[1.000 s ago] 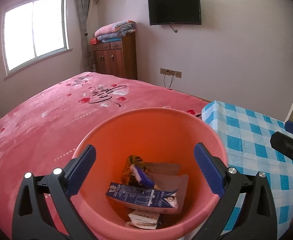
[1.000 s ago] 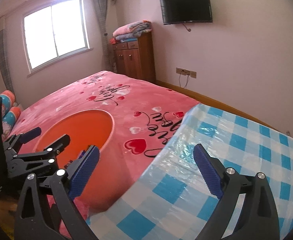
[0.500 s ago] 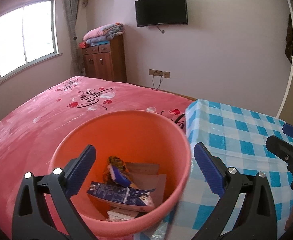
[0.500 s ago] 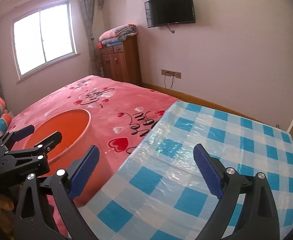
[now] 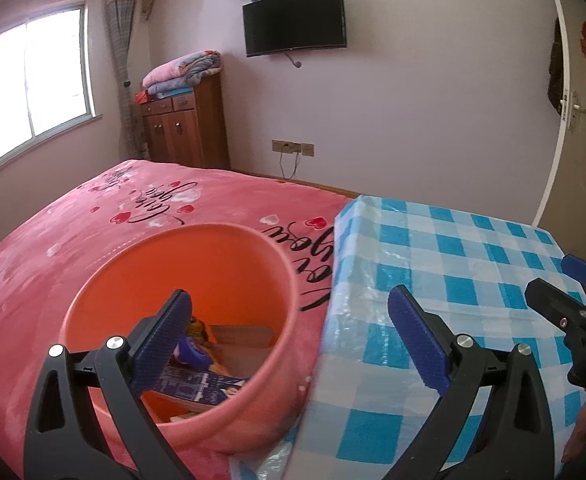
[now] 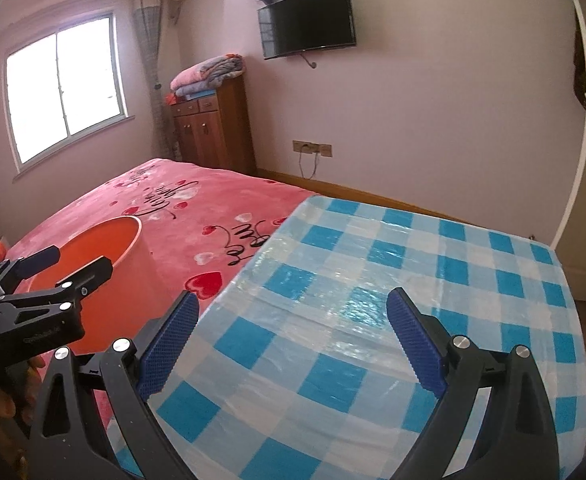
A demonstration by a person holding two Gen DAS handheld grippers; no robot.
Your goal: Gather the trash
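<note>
An orange bin stands beside the table; it also shows in the right wrist view. Inside lie a dark blue package, brown cardboard and a colourful wrapper. My left gripper is open and empty, above the bin's right rim and the table edge. My right gripper is open and empty over the blue-and-white checked tablecloth. No trash shows on the cloth. The right gripper shows at the right edge of the left wrist view, the left gripper at the left of the right wrist view.
A bed with a pink heart-print cover lies behind the bin. A wooden cabinet with folded blankets stands by the far wall. A television hangs on the wall. A door is at the right.
Both grippers have swung to the right. The bin has slid left in both views and more of the checked table has come into view. Both stay open and empty.
</note>
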